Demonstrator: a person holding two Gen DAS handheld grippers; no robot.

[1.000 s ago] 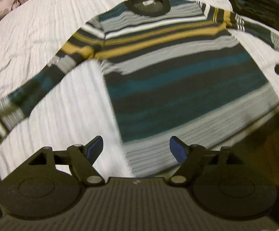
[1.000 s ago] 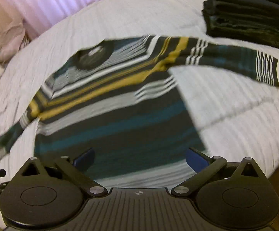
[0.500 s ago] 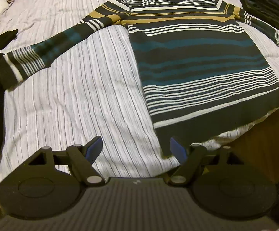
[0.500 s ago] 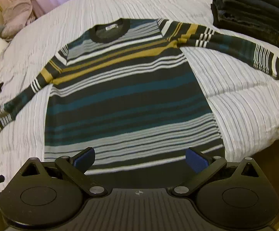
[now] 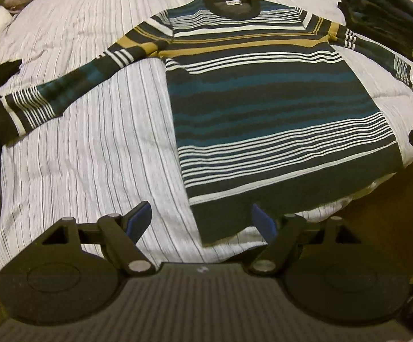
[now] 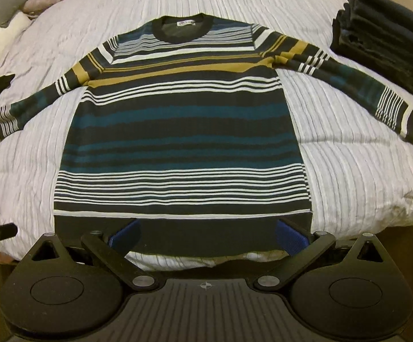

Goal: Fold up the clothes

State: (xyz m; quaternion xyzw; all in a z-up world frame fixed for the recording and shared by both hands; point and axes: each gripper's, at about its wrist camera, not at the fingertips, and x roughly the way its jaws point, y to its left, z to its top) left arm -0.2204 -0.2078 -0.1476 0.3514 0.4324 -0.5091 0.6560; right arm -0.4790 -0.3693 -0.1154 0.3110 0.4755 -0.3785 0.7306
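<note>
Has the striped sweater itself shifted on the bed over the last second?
Cannot tell. In the right wrist view the sweater keeps its place beside the dark folded stack, sleeves spread as before; the framing changed, and the earliest pictures are blurred.

each gripper is matte black: a ribbed central housing with a small white cross mark, flanked by two round discs with an oval recess. angled link arms run forward from silver pivot screws to triangular brackets. the left gripper [image 5: 200, 222] and right gripper [image 6: 206, 235] both carry blue pads [image 6: 290, 235] on their fingers [image 5: 138, 218].
</note>
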